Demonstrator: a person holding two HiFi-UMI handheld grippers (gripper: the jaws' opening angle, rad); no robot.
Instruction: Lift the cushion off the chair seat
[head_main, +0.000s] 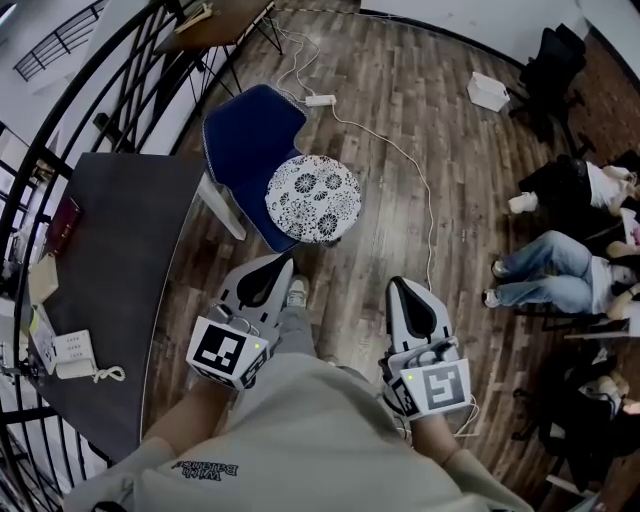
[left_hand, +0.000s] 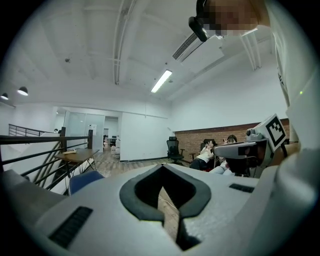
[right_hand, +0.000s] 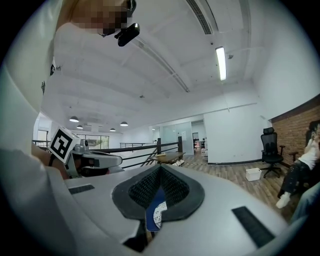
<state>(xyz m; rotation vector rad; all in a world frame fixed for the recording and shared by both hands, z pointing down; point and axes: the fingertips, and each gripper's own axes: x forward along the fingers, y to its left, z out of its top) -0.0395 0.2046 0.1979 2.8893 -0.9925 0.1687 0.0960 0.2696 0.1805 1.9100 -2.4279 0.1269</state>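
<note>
Two sets of tongs are clenched shut and empty: the left tongs (head_main: 274, 268) and the right tongs (head_main: 403, 288) point ahead, both well apart from the target. Our round padded cushion with a black-and-white flower print (head_main: 313, 198) lies on the near end of the seat of the blue upholstered chair (head_main: 245, 135), which stands just beside the dark worktop (head_main: 120, 230). Through the slit of the right tongs we glimpse the blue seat and a sliver of the print, but these lie beyond the pads, not between them.

We judge the cushion light and soft, and likely to sag if pinched at one spot. So we would take its rim at two opposite sides, one set of tongs on each. The fabric should give decent purchase. Both tongs must open first.

Only one container shows, a small white box (head_main: 489, 91) far off on the wooden floor (head_main: 400, 150). We cannot tell what it holds.
</note>
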